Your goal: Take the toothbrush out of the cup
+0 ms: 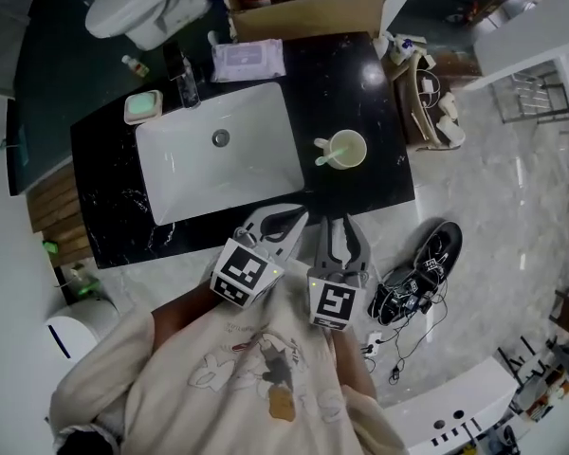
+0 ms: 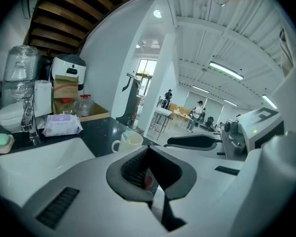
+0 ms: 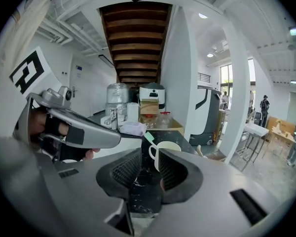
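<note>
A cream cup (image 1: 349,149) stands on the black counter (image 1: 360,83) to the right of the sink, with a pale green toothbrush (image 1: 321,158) leaning out over its left rim. Both grippers hover at the counter's near edge, short of the cup. My right gripper (image 1: 339,221) is open; between its jaws I see the cup (image 3: 165,149) and toothbrush (image 3: 149,138) ahead, and nothing is held. My left gripper (image 1: 299,214) sits beside it to the left, jaw tips together and empty. From the left gripper (image 2: 149,149) the cup (image 2: 128,142) shows ahead and left.
A white sink (image 1: 185,173) with a faucet (image 1: 185,79) fills the counter's left half. A green soap dish (image 1: 142,107), a pack of wipes (image 1: 248,61) and a cardboard box (image 1: 303,12) line the back. Shoes and cables (image 1: 422,273) lie on the floor at the right.
</note>
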Action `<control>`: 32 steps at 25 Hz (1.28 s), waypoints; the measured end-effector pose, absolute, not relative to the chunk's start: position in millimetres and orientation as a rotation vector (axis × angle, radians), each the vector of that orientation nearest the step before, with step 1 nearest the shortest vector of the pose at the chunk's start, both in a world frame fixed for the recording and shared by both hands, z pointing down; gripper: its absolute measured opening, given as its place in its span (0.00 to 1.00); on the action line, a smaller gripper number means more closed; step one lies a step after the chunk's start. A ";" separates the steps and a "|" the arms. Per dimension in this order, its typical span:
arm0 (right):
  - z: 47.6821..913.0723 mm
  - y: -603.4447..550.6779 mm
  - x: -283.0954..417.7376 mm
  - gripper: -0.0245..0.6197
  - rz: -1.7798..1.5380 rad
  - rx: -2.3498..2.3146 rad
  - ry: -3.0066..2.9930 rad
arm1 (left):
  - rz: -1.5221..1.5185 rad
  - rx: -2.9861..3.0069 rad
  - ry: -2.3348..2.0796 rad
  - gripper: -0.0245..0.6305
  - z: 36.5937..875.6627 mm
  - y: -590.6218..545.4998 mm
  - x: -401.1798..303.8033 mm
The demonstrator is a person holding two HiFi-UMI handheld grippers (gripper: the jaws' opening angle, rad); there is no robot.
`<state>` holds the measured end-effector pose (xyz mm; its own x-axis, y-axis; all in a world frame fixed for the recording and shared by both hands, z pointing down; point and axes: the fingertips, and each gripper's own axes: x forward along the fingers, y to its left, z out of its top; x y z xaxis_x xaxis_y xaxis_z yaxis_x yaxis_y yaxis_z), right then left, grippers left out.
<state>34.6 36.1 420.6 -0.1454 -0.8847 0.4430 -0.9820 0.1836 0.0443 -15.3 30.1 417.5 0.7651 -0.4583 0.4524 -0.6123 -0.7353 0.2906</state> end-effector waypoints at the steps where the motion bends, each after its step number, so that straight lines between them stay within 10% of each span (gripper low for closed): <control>1: 423.5 31.3 34.7 0.22 0.345 1.732 -2.097 | 0.498 2.516 -0.818 0.05 420.0 26.5 -15.2; 32: 485.7 -65.3 32.3 0.26 0.116 1.385 -2.136 | 0.551 2.272 -0.996 0.05 479.3 -41.1 -9.2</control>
